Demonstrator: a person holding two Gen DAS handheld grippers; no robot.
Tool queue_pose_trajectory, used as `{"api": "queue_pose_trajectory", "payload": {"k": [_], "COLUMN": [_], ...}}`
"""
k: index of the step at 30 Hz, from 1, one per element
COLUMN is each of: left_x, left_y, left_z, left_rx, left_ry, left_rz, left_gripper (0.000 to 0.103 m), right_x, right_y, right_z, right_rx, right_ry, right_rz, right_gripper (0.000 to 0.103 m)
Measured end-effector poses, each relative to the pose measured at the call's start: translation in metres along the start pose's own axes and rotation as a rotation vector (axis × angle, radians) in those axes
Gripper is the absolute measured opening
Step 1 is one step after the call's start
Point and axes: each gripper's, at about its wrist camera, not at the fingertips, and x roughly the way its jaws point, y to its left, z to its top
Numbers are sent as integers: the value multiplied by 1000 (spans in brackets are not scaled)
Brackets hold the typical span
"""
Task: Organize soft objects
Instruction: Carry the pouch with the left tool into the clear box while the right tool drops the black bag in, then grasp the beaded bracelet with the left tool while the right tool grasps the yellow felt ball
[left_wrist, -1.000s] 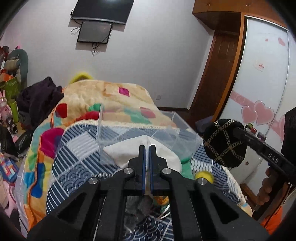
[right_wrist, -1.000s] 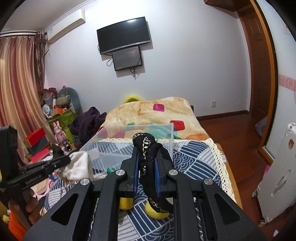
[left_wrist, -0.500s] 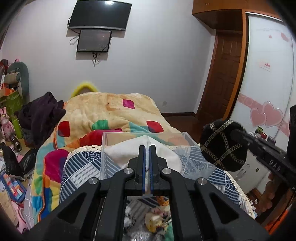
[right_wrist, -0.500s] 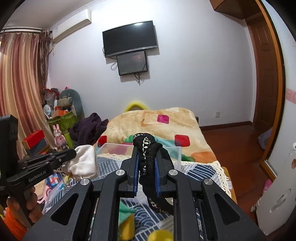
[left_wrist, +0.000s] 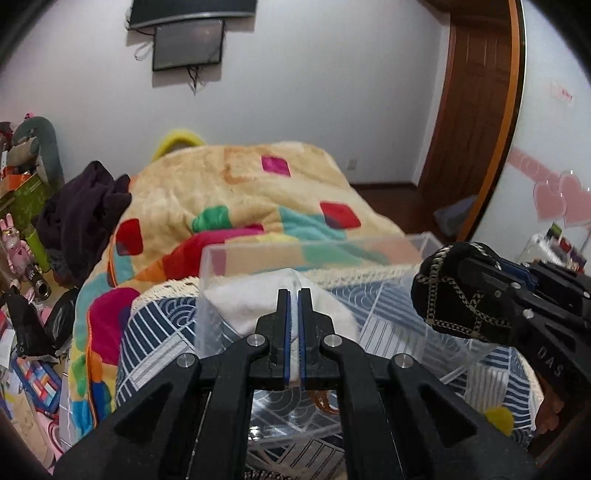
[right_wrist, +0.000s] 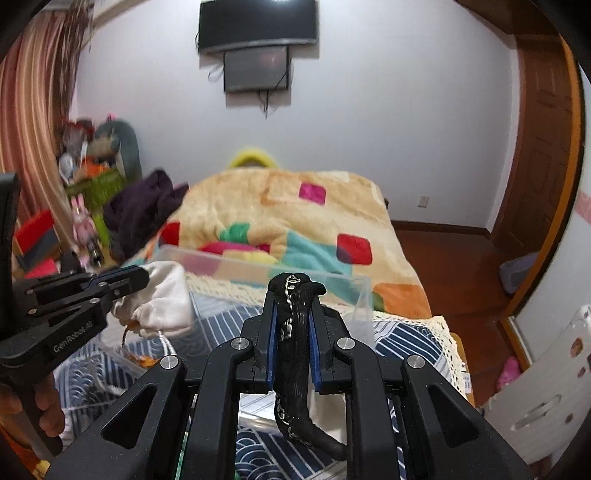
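"GenRobot.AI" on left gripper (right_wrist: 127, 282)

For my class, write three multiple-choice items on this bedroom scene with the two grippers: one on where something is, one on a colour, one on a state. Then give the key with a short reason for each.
1. Where does the clear plastic box stand?
A. on the floor
B. on the bed
C. on a shelf

2. What colour is the cloth held by the left gripper?
A. white
B. red
C. green

3. What state is the right gripper in?
A. wide open
B. shut on nothing
C. shut on the black sock

Key: B, the box sits on the blue patterned cover; A, white fabric bunches at its tips; C, the black sock is pinched between both fingers.
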Motion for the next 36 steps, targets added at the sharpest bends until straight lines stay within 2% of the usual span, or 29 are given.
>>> {"api": "queue_pose_trajectory", "payload": {"k": [4,6,10,13,14,17,20,21,22,23,25,26,30,34,36], "left_x": [15,19,17,11,9,-1,-19,-27,-33,-40,-55,-62,-81,-89,-88], "left_y": [-2,-1,-1,1,2,3,1,0,1,0,0,0,6,14,19], "left_z": [-7,-12,-19,-21,-21,-21,-20,-20,-20,-20,-22,-23,-32,-48,-59], "left_rx": [16,12,20,15,11,7,21,23,23,25,30,31,22,7,3], "left_ry": [73,102,118,116,117,102,61,44,30,13,-17,-31,-48,-34,-10], "left_rz": [-22,-43,-63,-79,-86,-103,-99,-100,-98,-93,-91,-90,-90,-68,-55], "left_gripper": [2,2,3,8,9,15,27,35,42,45,58,61,79,86,86], "right_x": [15,21,26,23,21,10,2,-3,-10,-14,-28,-35,-55,-68,-72], "right_y": [10,12,14,11,10,6,6,6,5,4,2,1,-4,-8,-8], "right_z": [-4,-8,-14,-13,-11,-8,-3,-2,-1,0,2,2,1,-8,-14], "right_rx": [-50,-56,-70,-61,-54,-35,-37,-38,-36,-35,-27,-22,-5,11,11], "right_ry": [69,106,163,172,170,135,106,92,73,59,16,-8,-59,-95,-106], "right_rz": [4,37,73,76,80,92,95,94,89,86,86,86,82,67,51], "right_gripper": [13,13,14,23,31,45,46,46,48,50,58,61,62,75,76]}}
